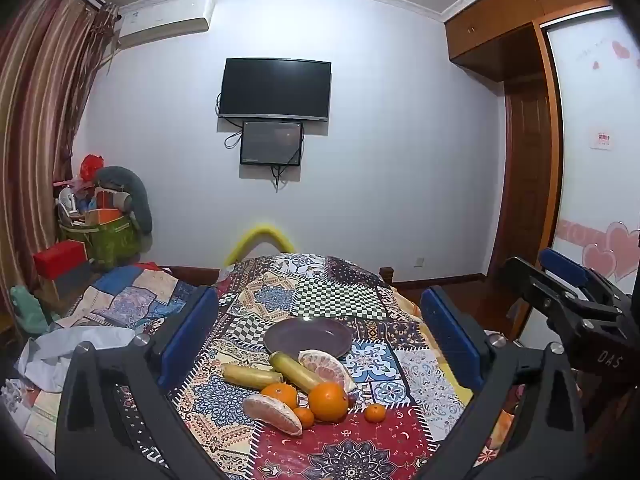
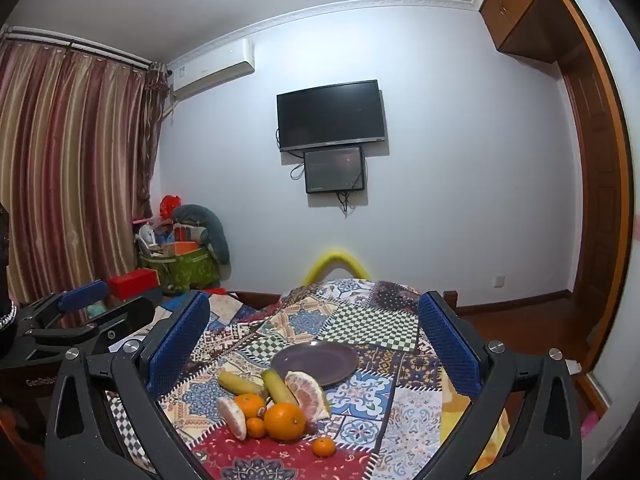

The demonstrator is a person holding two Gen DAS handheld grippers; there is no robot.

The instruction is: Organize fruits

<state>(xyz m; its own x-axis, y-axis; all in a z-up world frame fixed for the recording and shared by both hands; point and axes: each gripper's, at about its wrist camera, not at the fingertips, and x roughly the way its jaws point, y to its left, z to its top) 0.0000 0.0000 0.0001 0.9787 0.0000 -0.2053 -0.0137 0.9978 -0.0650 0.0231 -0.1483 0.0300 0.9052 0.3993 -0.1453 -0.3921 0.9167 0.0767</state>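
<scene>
Both the left gripper (image 1: 320, 340) and the right gripper (image 2: 314, 348) hang side by side over the near end of a table (image 1: 340, 300) under a patchwork cloth, each with its blue pads spread wide and holding nothing. The fruit sits in a heap between and beyond their tips: two bananas (image 1: 276, 372), two pomelo wedges (image 1: 326, 366), a big orange (image 1: 328, 401) and small tangerines (image 1: 375, 412), all touching or just beside each other. An empty purple plate (image 1: 308, 337) lies just beyond the heap.
</scene>
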